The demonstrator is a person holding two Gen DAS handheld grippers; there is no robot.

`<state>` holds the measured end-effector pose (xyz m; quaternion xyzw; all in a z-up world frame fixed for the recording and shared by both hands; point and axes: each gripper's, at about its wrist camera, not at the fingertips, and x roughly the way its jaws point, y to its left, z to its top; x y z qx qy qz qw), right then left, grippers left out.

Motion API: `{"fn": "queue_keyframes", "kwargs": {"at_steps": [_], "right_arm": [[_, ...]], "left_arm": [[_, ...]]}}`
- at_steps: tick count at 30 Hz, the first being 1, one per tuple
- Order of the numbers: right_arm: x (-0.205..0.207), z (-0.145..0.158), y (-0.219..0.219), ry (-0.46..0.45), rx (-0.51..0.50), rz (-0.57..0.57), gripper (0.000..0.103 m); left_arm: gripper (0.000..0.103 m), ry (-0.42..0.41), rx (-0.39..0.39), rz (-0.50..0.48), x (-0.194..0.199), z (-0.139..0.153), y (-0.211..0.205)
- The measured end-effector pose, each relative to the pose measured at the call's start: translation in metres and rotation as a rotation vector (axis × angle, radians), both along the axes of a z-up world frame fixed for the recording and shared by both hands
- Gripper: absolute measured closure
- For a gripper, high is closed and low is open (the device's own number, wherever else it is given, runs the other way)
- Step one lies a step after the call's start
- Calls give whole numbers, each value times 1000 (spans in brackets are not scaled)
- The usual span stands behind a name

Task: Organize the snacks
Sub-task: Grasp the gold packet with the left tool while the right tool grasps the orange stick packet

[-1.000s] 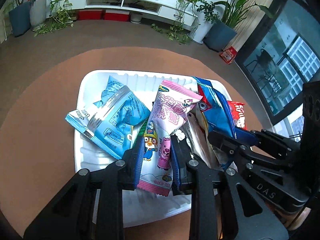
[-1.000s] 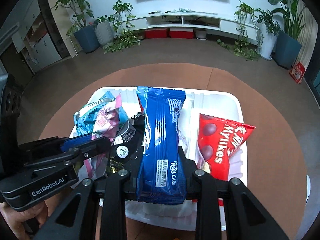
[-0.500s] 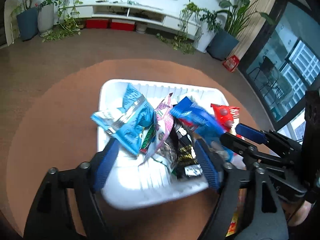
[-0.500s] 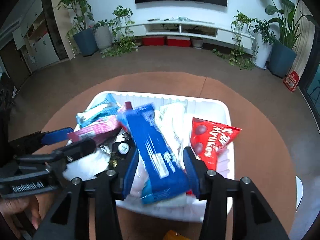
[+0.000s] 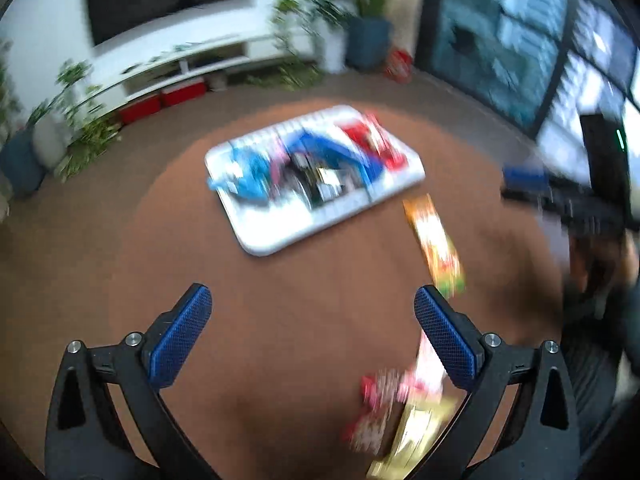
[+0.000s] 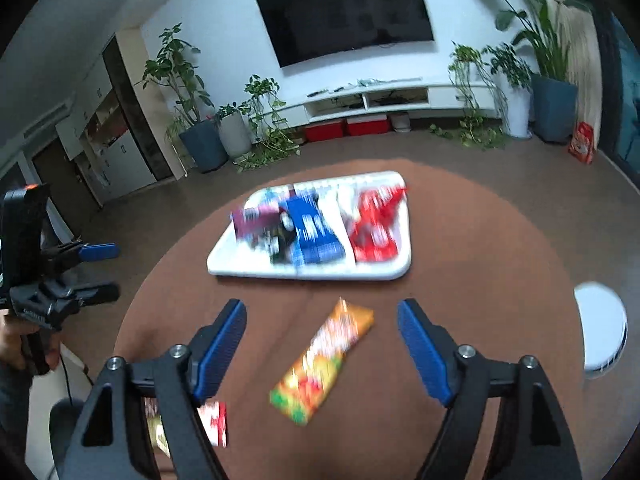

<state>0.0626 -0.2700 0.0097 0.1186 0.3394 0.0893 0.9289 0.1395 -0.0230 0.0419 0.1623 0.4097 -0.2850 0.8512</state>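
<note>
Presently loose: orange snack packet (image 6: 325, 361), flat on the brown surface (image 6: 480, 280), just short of the white tray (image 6: 308, 270) already holding blue, red and pink packets. Right gripper (image 6: 322, 334): jaws wide apart, empty, straddling the packet from above. Left gripper (image 5: 312, 334): likewise spread, empty; pink-and-gold packets (image 5: 400, 412) beside its right finger. Advice: descend squarely, pinch across the packet's narrow width, lift clear before crossing the tray rim.

Both the left tongs (image 5: 312, 320) and the right tongs (image 6: 320, 334) are hanging above the counter (image 6: 480, 240), spread wide and gripping nothing.
</note>
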Motion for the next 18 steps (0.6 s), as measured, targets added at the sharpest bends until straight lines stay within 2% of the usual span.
{"fn": "queue_keyframes", "kwargs": {"at_steps": [2,4,8,11,14,17,18], "right_arm": [[-8,-15,3,54,10,6,32],[-18,-21,16,70,-25,52,39],[-32,-24,36,46,-81,91,39],[-25,-33,34,88,-59,75,39],[-25,-40,33,111,-67,62,39],[-26,-43,34,110,-79,71,39],[-26,-43,33,111,-79,70,39]], "left_arm": [[1,56,77,-65,-20,-20,6],[2,98,139,-125,-45,-34,7],[2,105,179,-198,-89,-57,7],[2,66,266,-238,-114,-80,-12],[2,44,348,-278,-122,-101,-29],[2,73,335,-330,-125,-108,-39],[5,85,321,-337,-123,-110,-41]]}}
